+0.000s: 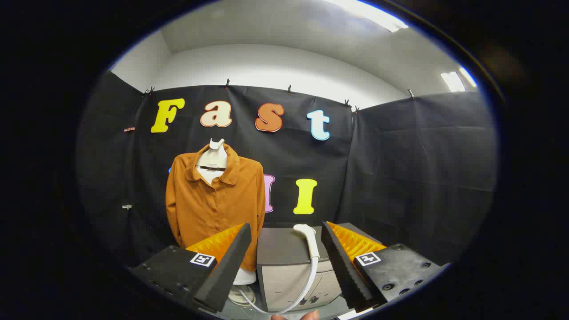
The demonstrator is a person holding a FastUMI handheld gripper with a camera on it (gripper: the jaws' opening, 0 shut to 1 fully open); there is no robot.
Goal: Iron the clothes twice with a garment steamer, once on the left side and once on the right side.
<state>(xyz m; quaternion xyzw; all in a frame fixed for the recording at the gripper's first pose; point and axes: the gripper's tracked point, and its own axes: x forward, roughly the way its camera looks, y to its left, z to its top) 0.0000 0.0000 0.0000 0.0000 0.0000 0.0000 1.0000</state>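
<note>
Black cloth walls back an orange shirt (pixel 215 202) on a mannequin. Beside it, a white steamer head (pixel 309 240) rests on a grey cabinet (pixel 289 266), beyond the gripper (pixel 286 231), whose fingers stand wide apart, holding nothing.

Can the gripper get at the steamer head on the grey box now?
Probably yes. The gripper is open, and the steamer head lies just ahead between its fingers, with nothing in between.

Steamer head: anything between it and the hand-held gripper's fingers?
No. In the gripper view the open hand-held gripper has the steamer head in its gap, untouched, lying on a grey box; the shirt hangs beyond the left finger.
</note>
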